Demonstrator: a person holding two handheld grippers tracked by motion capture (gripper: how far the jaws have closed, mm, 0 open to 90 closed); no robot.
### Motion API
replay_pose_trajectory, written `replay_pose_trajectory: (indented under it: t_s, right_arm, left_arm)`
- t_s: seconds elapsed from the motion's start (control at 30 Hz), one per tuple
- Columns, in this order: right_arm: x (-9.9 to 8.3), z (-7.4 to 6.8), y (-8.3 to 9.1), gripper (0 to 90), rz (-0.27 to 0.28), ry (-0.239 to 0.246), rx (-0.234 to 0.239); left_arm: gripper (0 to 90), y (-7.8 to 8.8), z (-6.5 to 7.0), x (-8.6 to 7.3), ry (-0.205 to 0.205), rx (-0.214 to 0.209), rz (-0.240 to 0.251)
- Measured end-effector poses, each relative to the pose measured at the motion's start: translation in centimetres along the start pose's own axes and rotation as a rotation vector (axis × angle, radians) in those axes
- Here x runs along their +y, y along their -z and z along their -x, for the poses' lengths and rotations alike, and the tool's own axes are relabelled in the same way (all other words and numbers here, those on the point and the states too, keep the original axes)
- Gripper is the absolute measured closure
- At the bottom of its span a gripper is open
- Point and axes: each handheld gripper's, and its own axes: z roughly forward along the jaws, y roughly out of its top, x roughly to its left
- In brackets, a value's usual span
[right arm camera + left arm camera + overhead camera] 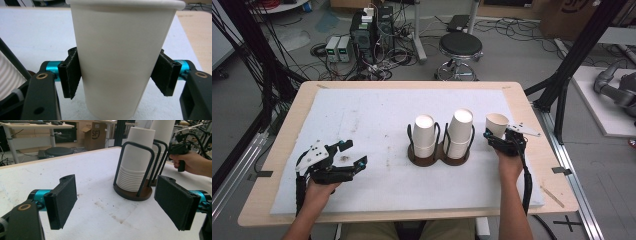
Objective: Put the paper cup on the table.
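Note:
Two stacks of white paper cups stand upside down in a dark wire holder (439,156) at the table's middle; the left stack (424,135) and the right stack (459,131) also appear in the left gripper view as the near stack (135,162) and the far stack (162,135). My right gripper (497,136) is shut on a single white paper cup (496,123), held upright with its mouth up, just right of the holder; its pads press both sides of the cup (120,57). My left gripper (353,154) rests low over the white mat at the left, open and empty (117,202).
A white foam mat (377,115) covers the wooden table (532,125). Behind the table stand a black stool (460,47), computer boxes with cables (367,35) and dark frame posts. The person's right hand (190,163) appears beyond the holder.

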Motion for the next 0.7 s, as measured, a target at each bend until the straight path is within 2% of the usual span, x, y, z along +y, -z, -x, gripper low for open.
replay_pose_trajectory:
  t_s: [0.1,0.13,0.27,0.37,0.5,0.6,0.7]
  right_arm:
    - [-0.5,-0.2,-0.4,32.4,-0.032,0.007,-0.013]
    - [-0.6,-0.2,-0.3,32.4,-0.021,0.007,-0.019]
    - [-0.7,-0.1,-0.1,32.2,-0.032,0.012,-0.014]
    - [-0.7,-0.1,0.2,31.9,-0.054,0.05,-0.011]
    - [-0.8,-0.2,0.8,31.7,-0.09,0.078,-0.007]
    - [-1.2,0.1,1.2,31.6,-0.105,0.068,0.008]
    - [-1.2,0.0,1.3,30.3,-0.119,0.09,0.014]
  left_arm:
    - [18.3,0.0,0.0,0.0,-0.001,0.001,-0.002]
    - [18.3,0.0,0.0,0.0,-0.001,0.0,-0.003]
    - [18.4,-0.1,0.0,0.0,0.0,-0.004,-0.007]
    - [18.4,-0.1,0.0,0.0,0.001,-0.005,-0.005]
    - [18.4,-0.1,0.1,0.0,0.0,-0.006,-0.008]
    - [18.4,-0.2,0.0,0.0,0.003,-0.005,-0.009]
    - [18.4,-0.2,0.0,0.0,0.005,-0.007,-0.012]
